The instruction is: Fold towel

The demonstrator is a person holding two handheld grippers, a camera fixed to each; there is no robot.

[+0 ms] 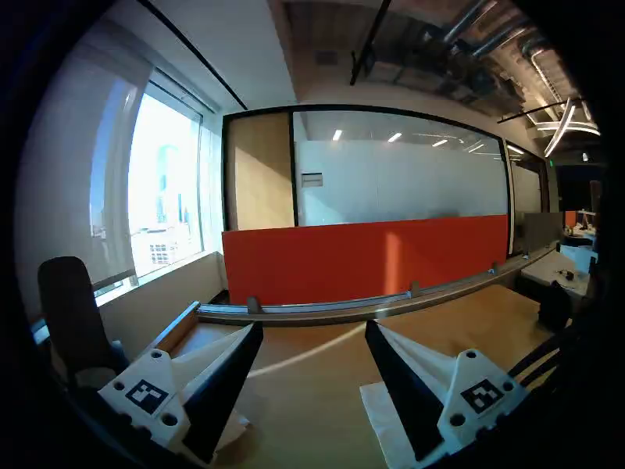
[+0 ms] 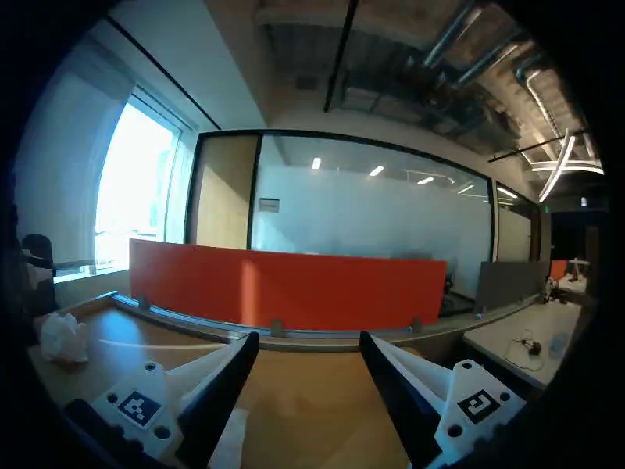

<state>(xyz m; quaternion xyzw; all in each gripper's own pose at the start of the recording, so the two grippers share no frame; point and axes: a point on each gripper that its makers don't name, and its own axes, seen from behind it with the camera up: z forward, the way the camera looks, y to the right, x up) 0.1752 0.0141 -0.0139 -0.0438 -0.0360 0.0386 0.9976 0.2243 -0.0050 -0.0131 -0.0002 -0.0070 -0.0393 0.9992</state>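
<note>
A white towel (image 1: 380, 413) lies flat on the wooden table (image 1: 312, 391), its edge showing low between and under my left gripper's fingers. My left gripper (image 1: 312, 328) is open above the table, with nothing between its fingers. In the right gripper view a strip of the white towel (image 2: 231, 442) shows at the bottom beside the left finger. My right gripper (image 2: 308, 338) is open too, held above the table (image 2: 312, 406) and gripping nothing. Most of the towel is hidden below both views.
An orange partition (image 1: 367, 258) with a metal rail runs along the table's far edge. A black chair (image 1: 70, 313) stands at the left by the window. A crumpled white cloth (image 2: 62, 336) sits on the table's left. A white desk (image 2: 523, 344) with cables stands at the right.
</note>
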